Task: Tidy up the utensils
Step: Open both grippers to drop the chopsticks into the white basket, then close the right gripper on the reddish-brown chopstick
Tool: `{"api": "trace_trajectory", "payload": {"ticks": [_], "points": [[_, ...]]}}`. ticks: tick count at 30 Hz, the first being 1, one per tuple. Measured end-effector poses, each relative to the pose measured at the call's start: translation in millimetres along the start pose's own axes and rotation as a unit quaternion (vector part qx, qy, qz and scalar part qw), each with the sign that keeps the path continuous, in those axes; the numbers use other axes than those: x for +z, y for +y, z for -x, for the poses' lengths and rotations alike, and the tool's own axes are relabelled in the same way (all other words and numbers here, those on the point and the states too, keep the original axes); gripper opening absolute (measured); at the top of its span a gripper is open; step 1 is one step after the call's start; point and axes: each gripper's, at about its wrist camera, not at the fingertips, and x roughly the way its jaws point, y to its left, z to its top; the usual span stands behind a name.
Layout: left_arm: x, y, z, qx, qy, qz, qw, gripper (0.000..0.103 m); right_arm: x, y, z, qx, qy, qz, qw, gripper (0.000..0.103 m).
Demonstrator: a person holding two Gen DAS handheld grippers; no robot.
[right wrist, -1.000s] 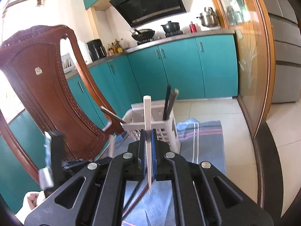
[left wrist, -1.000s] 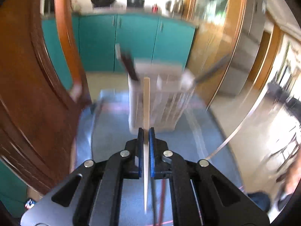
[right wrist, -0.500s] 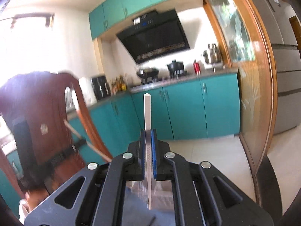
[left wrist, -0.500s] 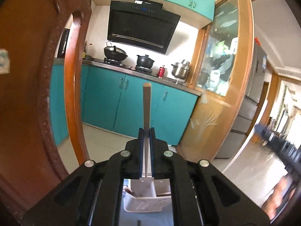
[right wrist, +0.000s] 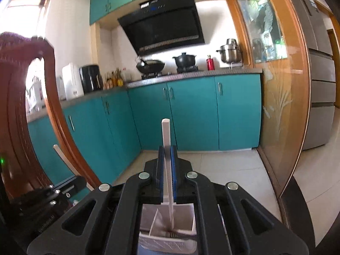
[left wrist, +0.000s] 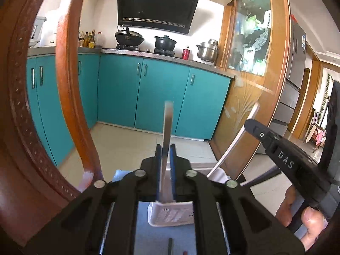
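At frame centre in both wrist views, each gripper pinched an upright stick. The left gripper [left wrist: 165, 148] was pressed onto a pale wooden stick [left wrist: 167, 127]; the right gripper [right wrist: 167, 150] clamped a white stick [right wrist: 166, 136] whose lower end dipped into the basket [right wrist: 182, 212], right-hand compartment. Compared with half a second earlier, the left view had dropped slightly: the basket [left wrist: 170, 214] sat at bottom centre, and the right gripper [left wrist: 286, 161] with its white stick [left wrist: 235, 140] had entered at right. In the right view the basket had sharpened from blur. Chair [left wrist: 70, 106] at left.
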Motion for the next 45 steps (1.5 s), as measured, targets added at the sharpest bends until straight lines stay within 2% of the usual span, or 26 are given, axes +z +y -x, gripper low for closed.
{"api": "trace_trajectory", "payload": {"ticks": [2,4,6,8,10,12,14,15,17,19,20,22,24,25,29,30,31,34,38,40,45], "points": [[-5.4,4.0,11.3,-0.001,-0.006,0.001,1.0,0.023,-4.4,-1.0,4.8,-0.007,0.002,0.008,1.0,0.01],[-13.8,7.6,34.6,-0.003,-0.02,-0.002,0.9998,0.023,-6.8,-7.6,24.4,-0.012,-0.009,0.003,1.0,0.027],[-24.5,7.9,60.7,-0.004,-0.029,-0.013,0.9995,0.024,-7.1,-14.3,51.4,-0.006,-0.029,-0.012,0.999,0.031],[-40.0,6.2,73.7,-0.005,-0.005,-0.033,0.9994,0.024,-12.4,-18.2,86.5,0.007,-0.041,-0.019,0.999,0.031],[-61.3,6.1,69.8,-0.006,0.04,-0.04,0.9984,0.024,-29.1,-19.1,121.4,0.023,-0.029,-0.02,0.999,0.031],[-84.6,10.8,60.1,0.006,0.077,-0.036,0.9964,0.024,-53.0,-15.9,131.0,0.032,0.021,-0.013,0.999,0.031],[-107.9,20.9,50.2,0.029,0.112,-0.019,0.9931,0.024,-91.5,-8.6,111.8,0.042,0.13,-0.007,0.991,0.031],[-121.1,27.2,45.6,0.044,0.132,-0.009,0.9903,0.024,-109.2,-6.3,96.3,0.044,0.183,-0.01,0.982,0.031],[-137.2,34.8,42.0,0.076,0.146,-0.002,0.9863,0.024,-153.9,-6.3,56.9,0.044,0.295,-0.041,0.954,0.031],[-147.6,40.3,37.1,0.099,0.166,0.0,0.9811,0.029,-185.0,-2.6,30.2,0.034,0.356,-0.056,0.932,0.031],[-150.6,42.5,35.5,0.1,0.175,0.003,0.9796,0.033,-196.9,2.2,18.5,0.028,0.377,-0.057,0.924,0.031],[-151.4,45.8,32.1,0.089,0.184,0.007,0.979,0.034,-212.5,13.1,1.5,0.019,0.402,-0.05,0.914,0.031],[-153.6,47.5,31.9,0.097,0.184,0.001,0.9782,0.038,-220.0,21.6,-10.4,-0.002,0.416,-0.036,0.909,0.031],[-155.0,49.0,31.8,0.1,0.186,0.0,0.9774,0.041,-218.9,30.7,-11.4,-0.016,0.404,-0.008,0.915,0.031],[-165.9,59.1,29.3,0.099,0.206,0.008,0.9735,0.041,-220.1,50.1,-15.6,-0.022,0.407,0.027,0.913,0.031],[-166.8,59.8,29.0,0.098,0.21,0.009,0.9728,0.041,-221.2,52.7,-18.6,-0.021,0.405,0.035,0.913,0.025],[-167.1,60.1,29.7,0.095,0.213,0.01,0.9724,0.041,-221.9,57.4,-19.0,-0.018,0.405,0.046,0.913,0.015],[-168.5,56.7,25.7,0.089,0.216,0.005,0.9722,0.044,-223.9,61.3,-18.0,-0.015,0.406,0.058,0.912,0.014],[-173.6,48.4,18.5,0.066,0.233,-0.001,0.9702,0.045,-218.7,41.6,-13.9,-0.024,0.401,0.039,0.915,0.008],[-176.9,42.5,11.4,0.049,0.246,-0.002,0.968,0.045,-215.1,17.5,-11.2,-0.035,0.396,0.016,0.918,0.007],[-181.3,26.2,-18.2,0.011,0.285,-0.009,0.9583,0.048,-209.6,-13.7,-5.5,-0.048,0.386,-0.022,0.921,0.007]]}}
